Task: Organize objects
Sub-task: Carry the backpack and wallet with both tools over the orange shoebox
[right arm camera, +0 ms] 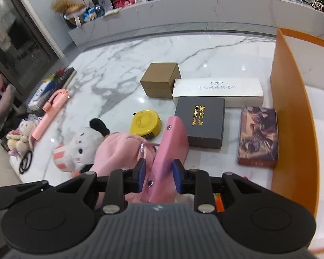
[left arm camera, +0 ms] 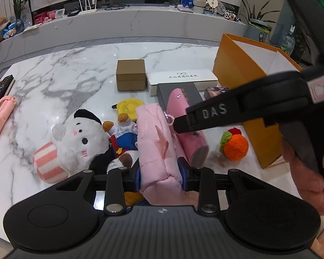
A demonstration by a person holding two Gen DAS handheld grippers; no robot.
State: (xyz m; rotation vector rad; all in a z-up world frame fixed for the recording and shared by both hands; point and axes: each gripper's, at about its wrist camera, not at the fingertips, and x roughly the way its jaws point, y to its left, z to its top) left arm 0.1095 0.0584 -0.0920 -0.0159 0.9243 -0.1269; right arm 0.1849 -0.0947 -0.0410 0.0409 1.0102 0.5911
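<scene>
Bin (right arm camera: 291, 112) orange, seems empty; boxes (right arm camera: 202, 123), plush (left arm camera: 80, 138), yellow disc (right arm camera: 145, 124) lie on table (left arm camera: 75, 69), unsorted. Left gripper (left arm camera: 161, 173) pinches pink pouch (left arm camera: 155, 151). Right gripper (right arm camera: 158, 176) jaws spread around pink case (right arm camera: 172, 142), apparently not gripping.

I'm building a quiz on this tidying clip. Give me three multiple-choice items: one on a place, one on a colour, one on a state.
1. Where is the brown box?
A. inside the orange bin
B. left of the white glasses box
C. on the dark box

2. What colour is the round tin?
A. yellow
B. green
C. white

3. What does the left gripper hold?
A. nothing
B. the crochet orange
C. the padded pink pouch

Key: B, their sides meet on the marble table; A, plainly yellow; C, both pads press it.
</scene>
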